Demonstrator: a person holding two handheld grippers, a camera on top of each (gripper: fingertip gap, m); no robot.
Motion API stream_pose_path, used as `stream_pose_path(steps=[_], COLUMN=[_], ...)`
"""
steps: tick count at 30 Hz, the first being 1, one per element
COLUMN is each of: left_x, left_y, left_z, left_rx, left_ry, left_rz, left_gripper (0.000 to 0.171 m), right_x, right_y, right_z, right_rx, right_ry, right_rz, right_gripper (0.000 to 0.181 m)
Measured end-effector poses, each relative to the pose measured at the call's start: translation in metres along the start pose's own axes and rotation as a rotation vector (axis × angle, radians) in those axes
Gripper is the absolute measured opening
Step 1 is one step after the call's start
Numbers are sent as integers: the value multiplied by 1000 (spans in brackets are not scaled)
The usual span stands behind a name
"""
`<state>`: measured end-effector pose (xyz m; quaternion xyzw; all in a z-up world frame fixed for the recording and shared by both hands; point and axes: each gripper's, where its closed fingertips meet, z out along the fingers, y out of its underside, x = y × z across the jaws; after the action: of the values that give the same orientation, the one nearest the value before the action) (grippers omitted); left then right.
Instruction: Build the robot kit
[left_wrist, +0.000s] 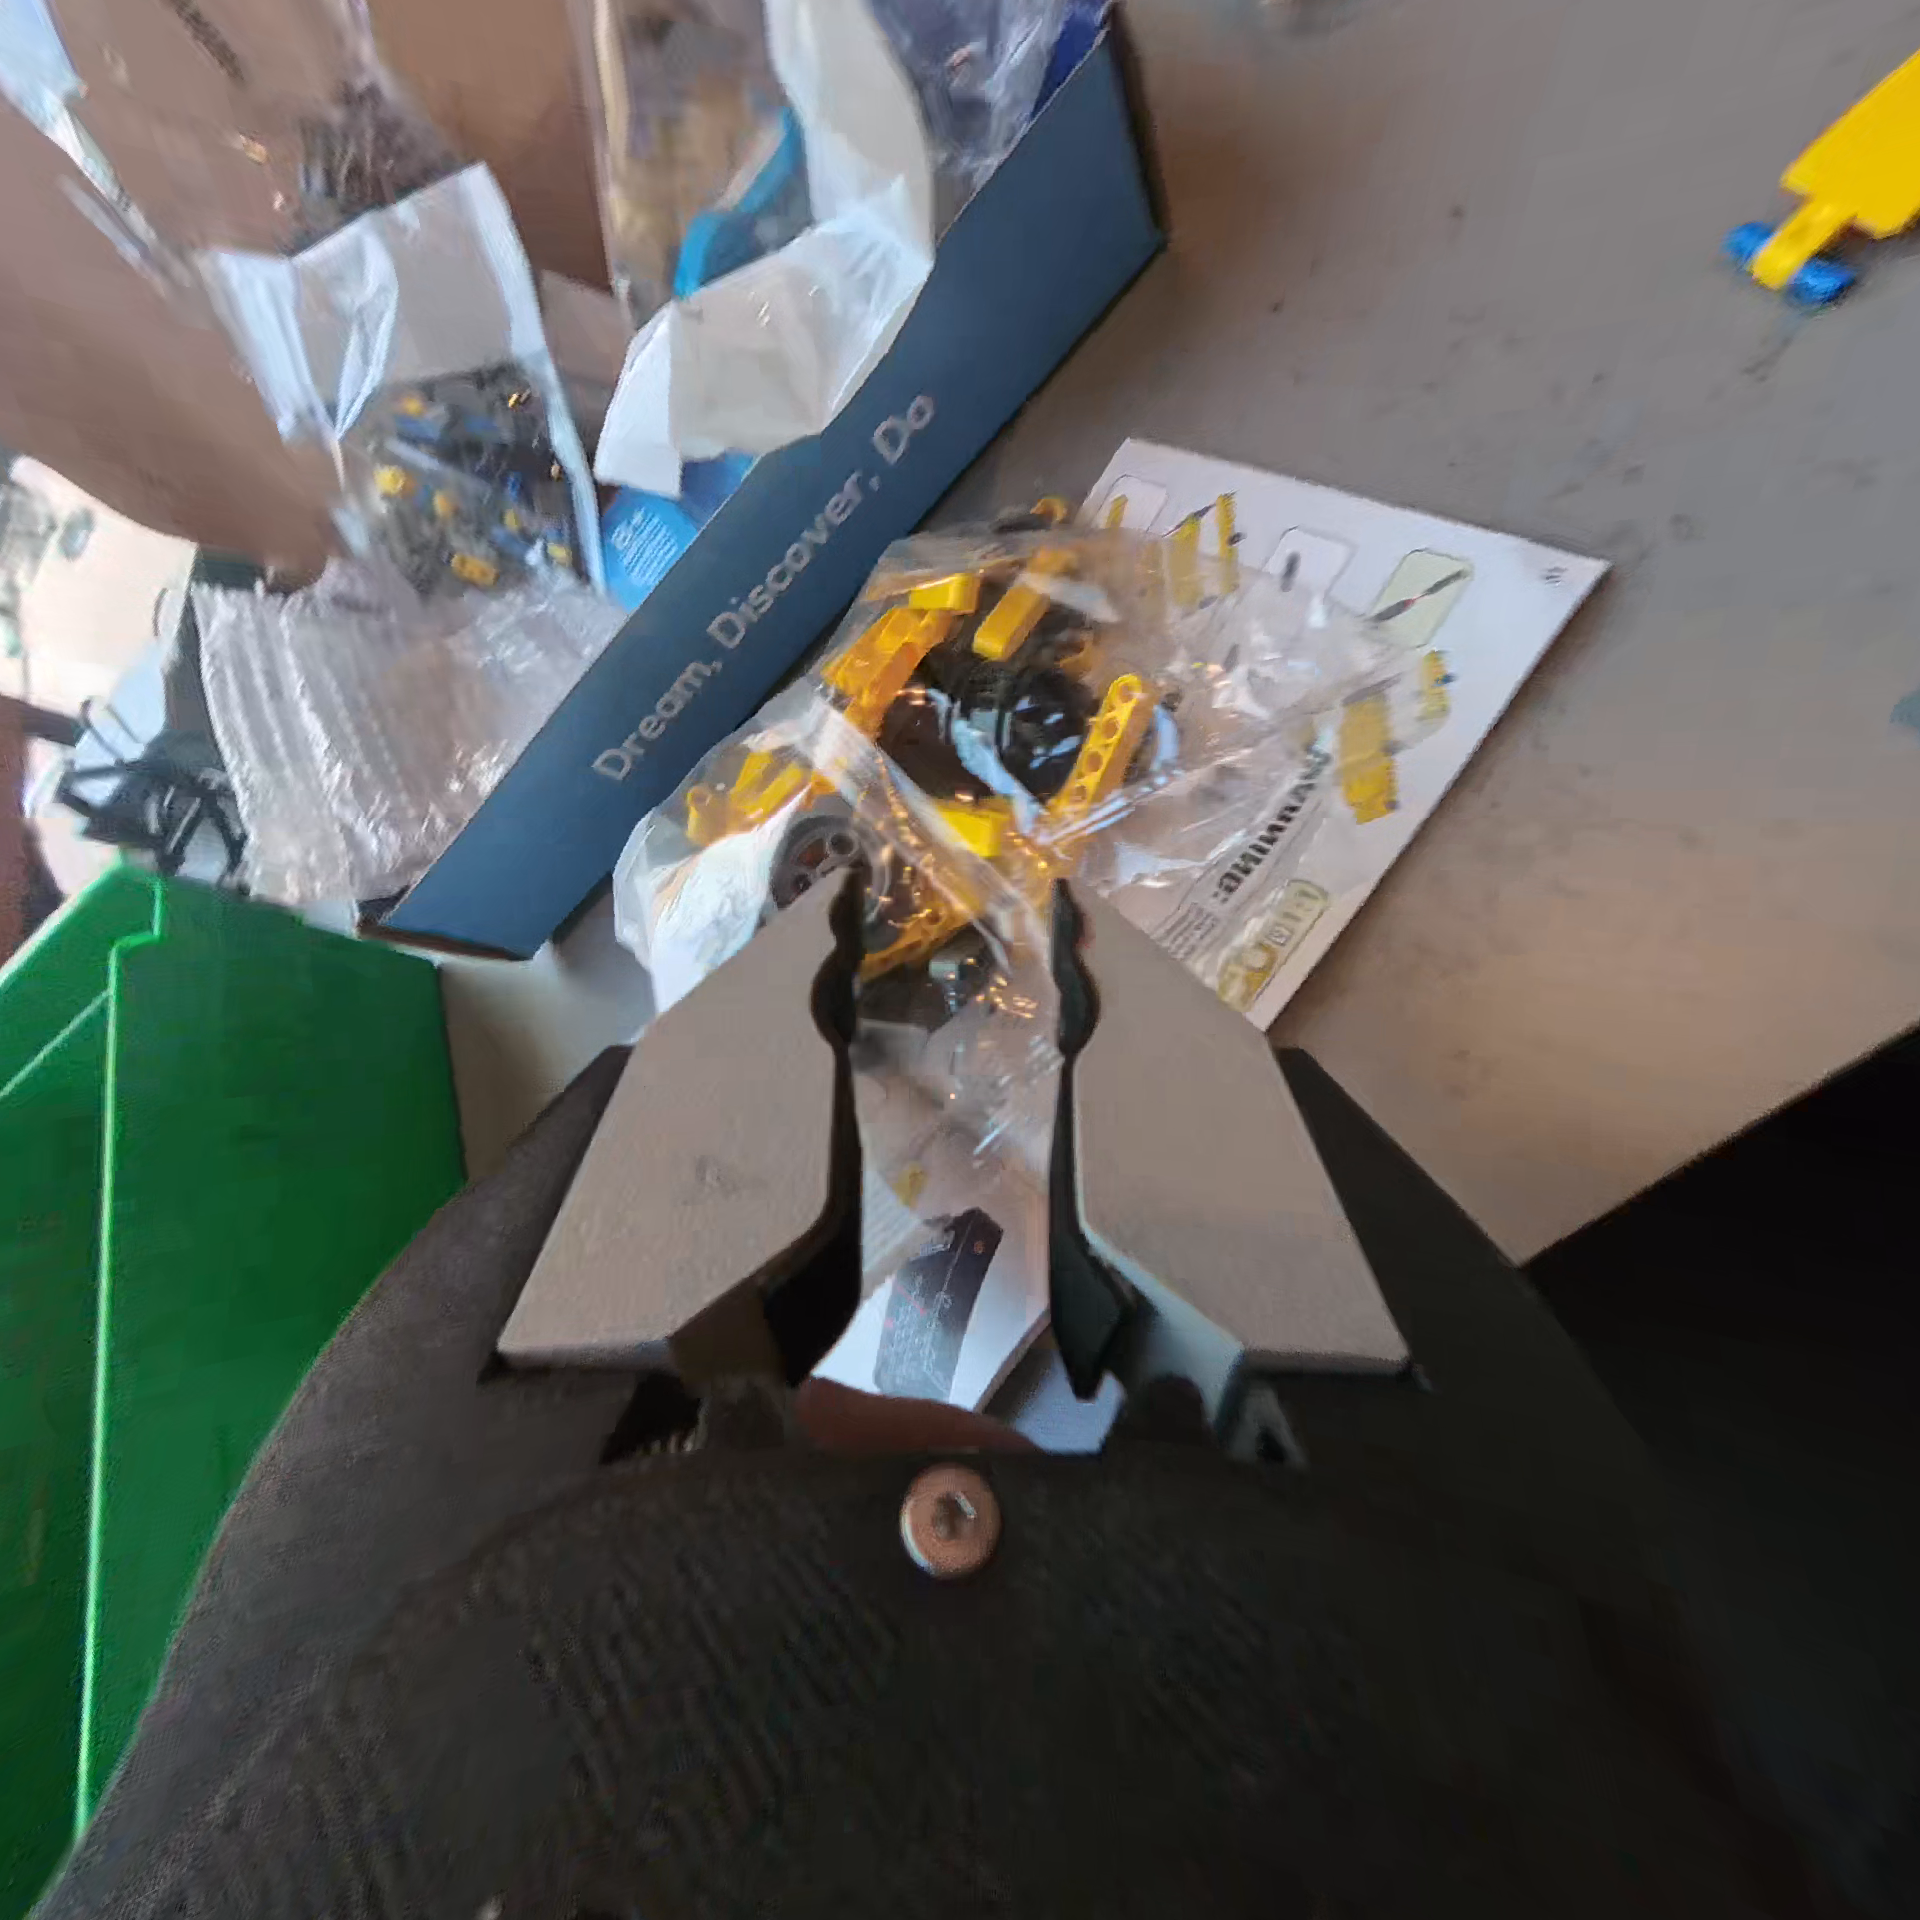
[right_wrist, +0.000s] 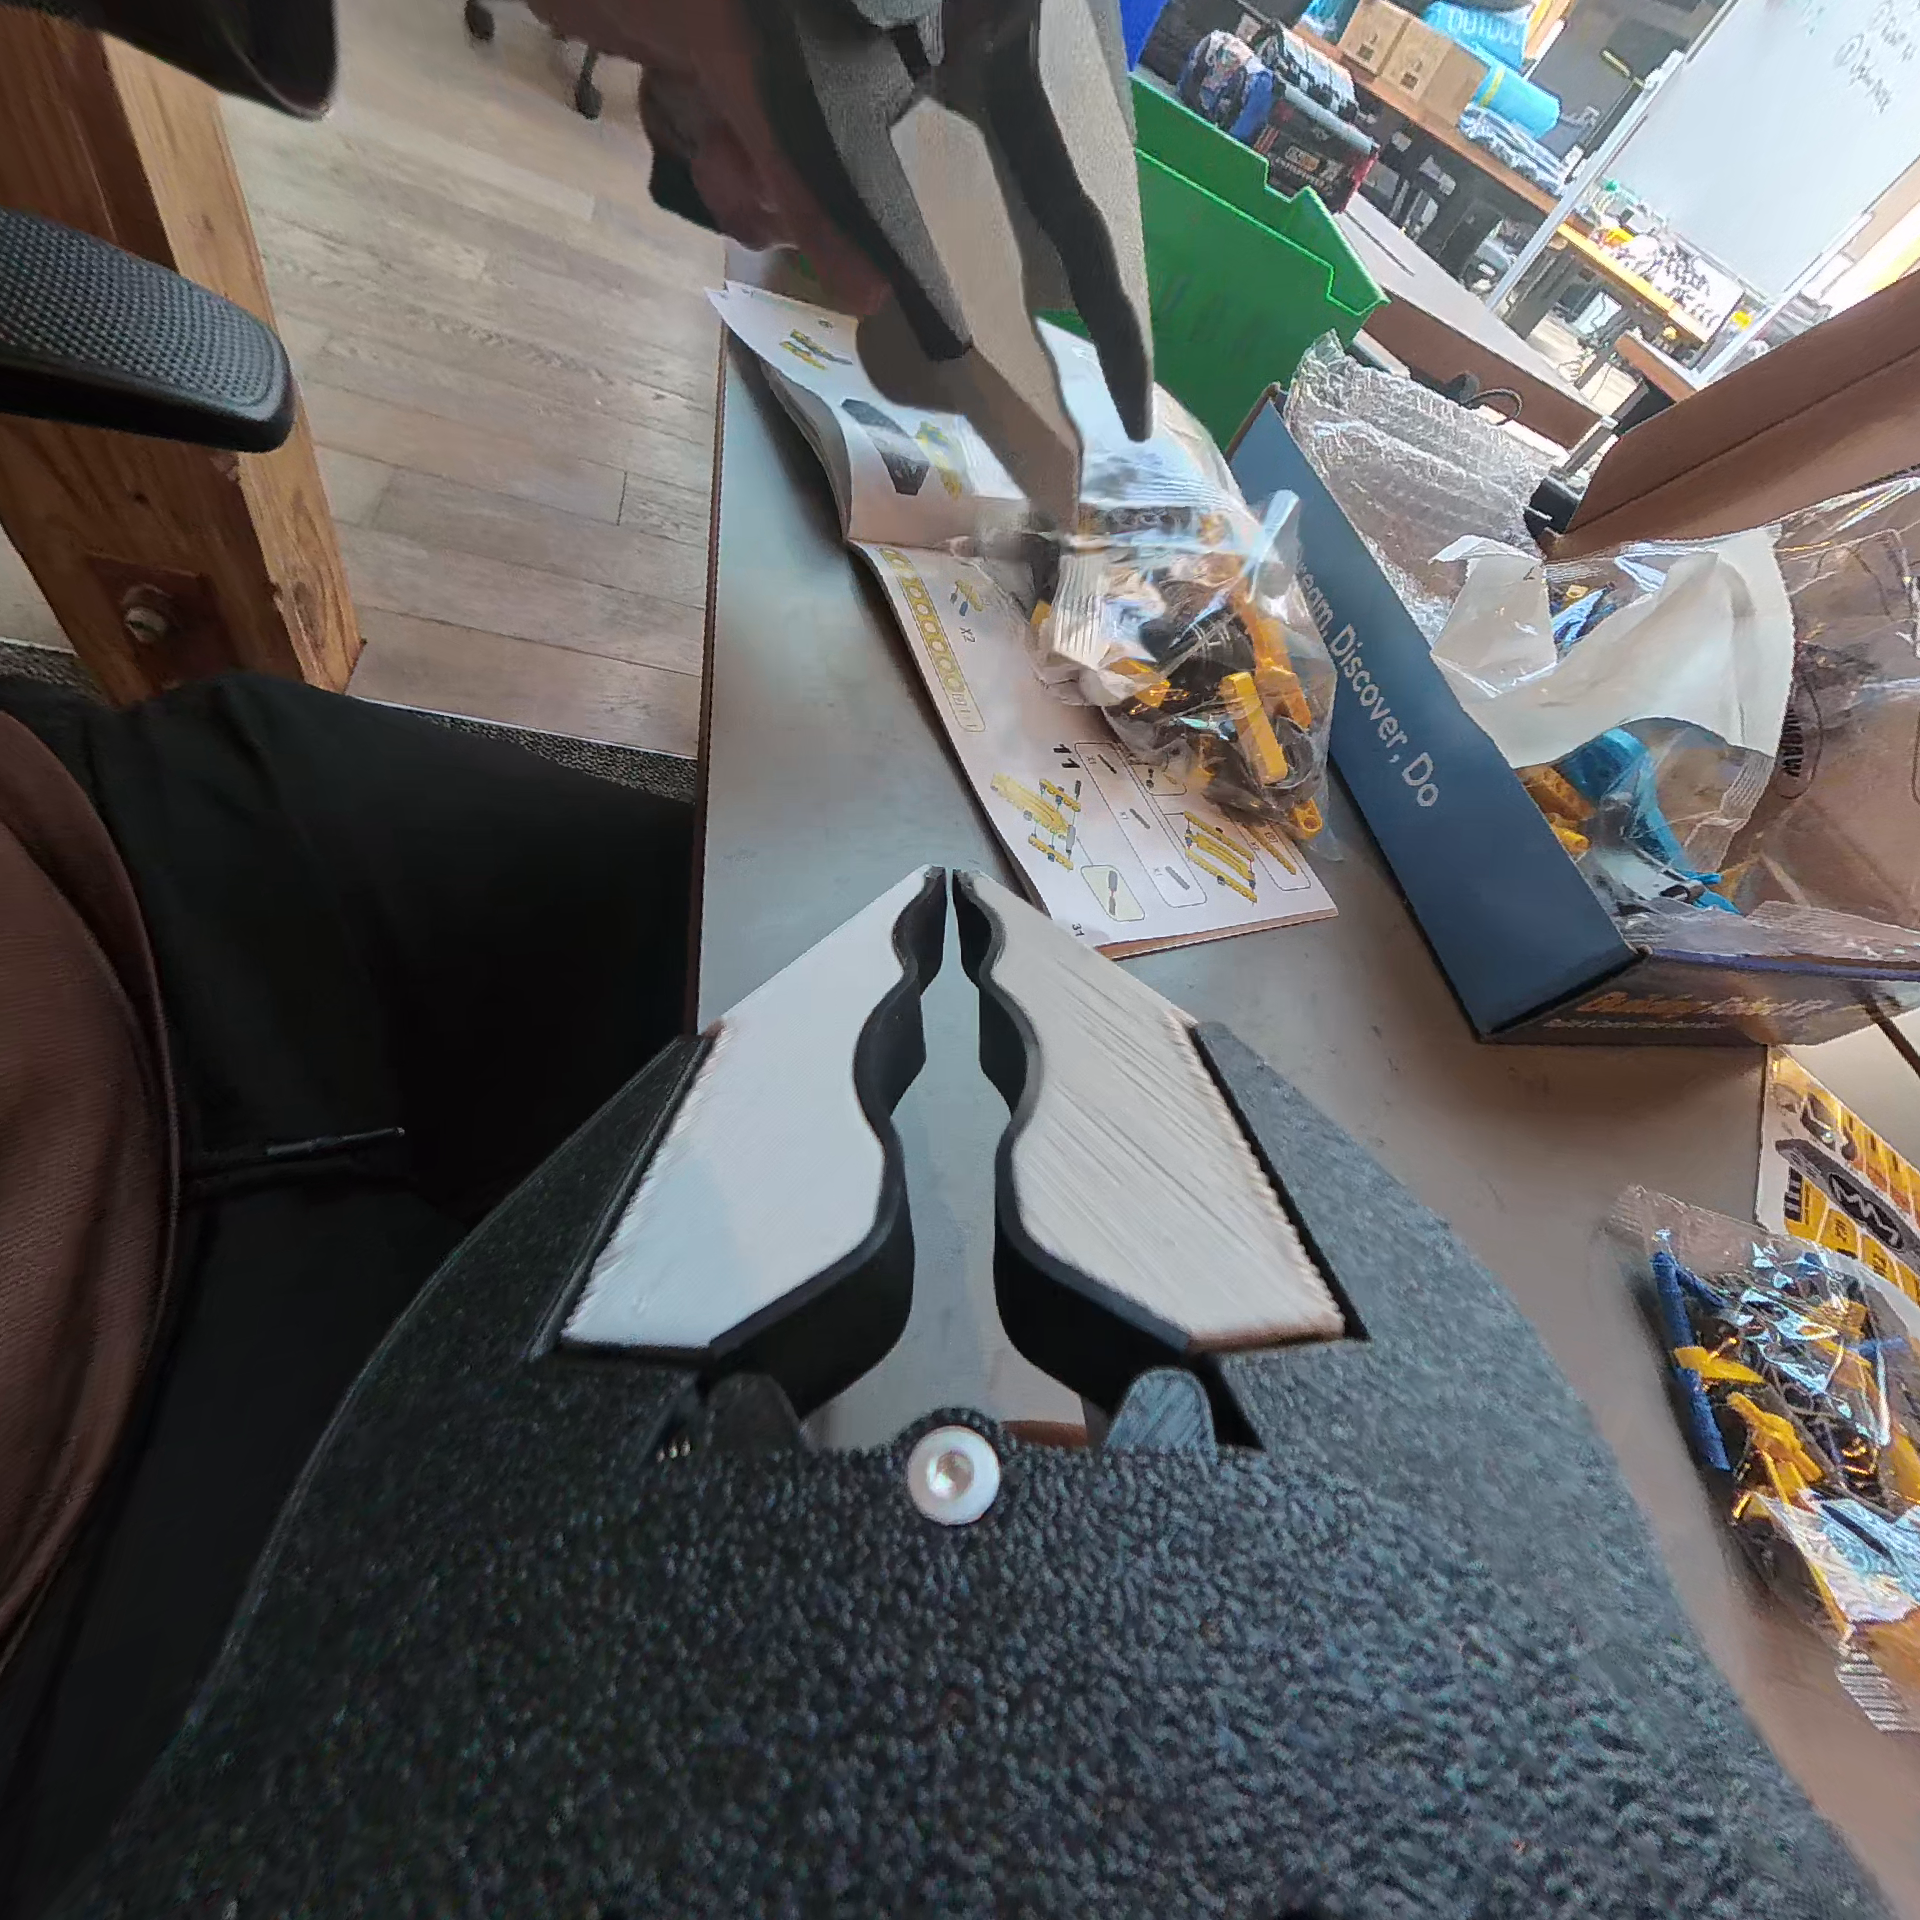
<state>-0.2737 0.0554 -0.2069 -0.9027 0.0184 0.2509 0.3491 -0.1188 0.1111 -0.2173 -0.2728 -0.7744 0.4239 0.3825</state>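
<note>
While its jaws stand partly apart, the left gripper (left_wrist: 951, 914) straddles the near end of a clear bag of yellow and black bricks (left_wrist: 997, 717); whether it pinches the plastic cannot be told. That bag lies on an open instruction booklet (left_wrist: 1455, 665) on the grey table (left_wrist: 1558, 364), just beside a dark blue box (left_wrist: 790, 644). Only the right wrist view shows the right gripper (right_wrist: 951, 883), tips nearly touching and holding nothing, and a second bag of bricks (right_wrist: 1787, 1423).

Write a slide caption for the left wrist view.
Left gripper, open, reaches a clear bag of yellow parts lying on an instruction booklet.
</note>
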Motion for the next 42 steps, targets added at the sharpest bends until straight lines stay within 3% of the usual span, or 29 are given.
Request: stream_pose_path(steps=[1, 4, 9, 12, 15, 17, 19, 22, 32, 34, 37, 42], left_x=[-2, 9, 12, 11, 9, 11, 18, 27, 34, 37, 48, 35], left_y=[4, 6, 12, 7, 2, 0, -5, -9, -24, -25, -20, -12], left_z=[2, 6, 16, 16, 11, 8, 3, -4, -7, -3, 6, 5], left_rx=[-18, -2, -33, -13, 19, 39, 74, 124, 204, 185, 136, 123], left_ry=[-23, -4, -40, -46, -45, -33, 10, 70, 37, 10, 21, -69], left_rz=[-25, -99, -108, -124, -157, -184, -226, -265, -214, -162, -125, -96], left_gripper=[43, 45, 25, 14, 5, 3, 2, 2, 9, 25, 39, 29], right_x=[1, 6, 1, 11, 29, 37, 43, 48, 90, 84, 66, 62], right_y=[0, 1, -28, -48, -59, -47, -22, -11, 4, 2, -6, -19], right_z=[0, 0, 16, 41, 73, 96, 110, 104, 48, 49, 58, 67], right_rx=[0, -7, 16, -12, -94, -234, -371, -367, -369, -342, -303, -231], right_ry=[8, 39, -9, 34, 124, 169, 208, 238, 398, 358, 282, 255], right_rz=[3, 22, 227, 229, 192, 138, 81, 82, 184, 218, 269, 364], right_gripper=[2, 2, 11, 16, 25, 42, 42, 0, 0, 0, 26, 49])
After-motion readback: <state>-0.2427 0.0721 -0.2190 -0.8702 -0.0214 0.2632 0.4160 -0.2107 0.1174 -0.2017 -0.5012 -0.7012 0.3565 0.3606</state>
